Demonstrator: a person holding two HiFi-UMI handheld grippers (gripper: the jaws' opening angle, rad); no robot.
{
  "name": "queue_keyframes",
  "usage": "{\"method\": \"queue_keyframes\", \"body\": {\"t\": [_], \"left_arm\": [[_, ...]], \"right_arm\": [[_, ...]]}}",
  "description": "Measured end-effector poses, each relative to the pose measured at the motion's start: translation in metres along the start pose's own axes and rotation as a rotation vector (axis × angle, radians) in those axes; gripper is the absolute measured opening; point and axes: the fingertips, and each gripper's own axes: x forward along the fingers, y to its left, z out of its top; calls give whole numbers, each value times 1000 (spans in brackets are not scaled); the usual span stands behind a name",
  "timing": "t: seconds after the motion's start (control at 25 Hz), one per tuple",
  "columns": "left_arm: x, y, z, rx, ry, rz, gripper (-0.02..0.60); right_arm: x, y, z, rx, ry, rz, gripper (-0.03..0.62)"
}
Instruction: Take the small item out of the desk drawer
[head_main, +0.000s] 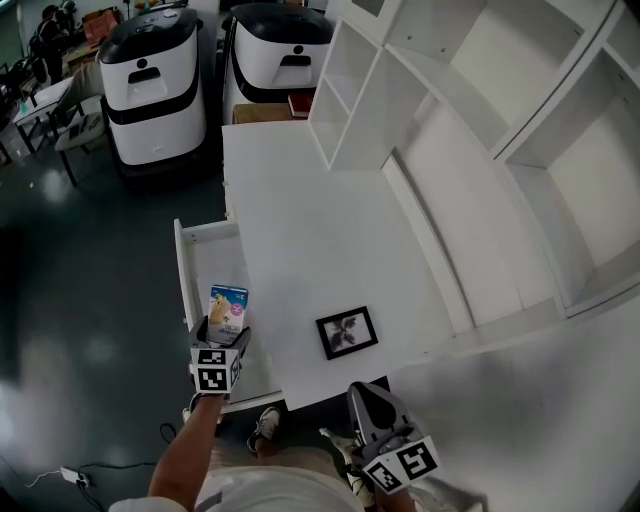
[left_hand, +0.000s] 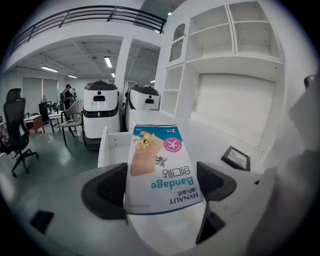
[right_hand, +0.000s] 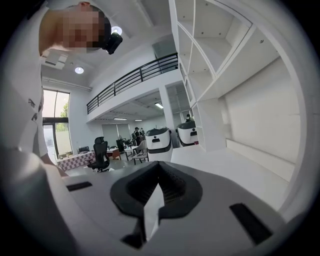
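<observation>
Bandage box (left_hand: 160, 165) is clamped between the jaws of the left claw (head_main: 222, 335), above the open drawer (head_main: 185, 270) at the counter's (head_main: 310, 240) left side. A small picture frame (head_main: 347, 332) lies on the counter nearby. The right claw (right_hand: 155, 195), jaws pressed together on nothing, hovers by the counter's front edge.

The near end of the bandage box (head_main: 228, 304) disappears behind the left tongs (head_main: 224, 332), and box and tongs together cover much of the floor of the drawer (head_main: 184, 262). What the framed picture (head_main: 347, 332) on the surface (head_main: 300, 230) shows is too small to tell. The shelf unit (head_main: 345, 90) hides part of a dark red thing (head_main: 300, 103). The people (left_hand: 67, 95) far off are too small to make out.
</observation>
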Motion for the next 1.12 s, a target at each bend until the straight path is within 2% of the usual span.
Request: {"method": "queue_keyframes", "body": {"t": [0.56, 0.8, 1.12], "left_arm": [[-104, 63, 71, 20, -229, 59, 440], [-154, 85, 99, 90, -345, 68, 440], [-220, 124, 145, 100, -493, 67, 440]], "right_arm": [[24, 47, 26, -25, -88, 76, 9], [34, 65, 38, -34, -118, 69, 9], [52, 93, 56, -44, -153, 36, 9]]}}
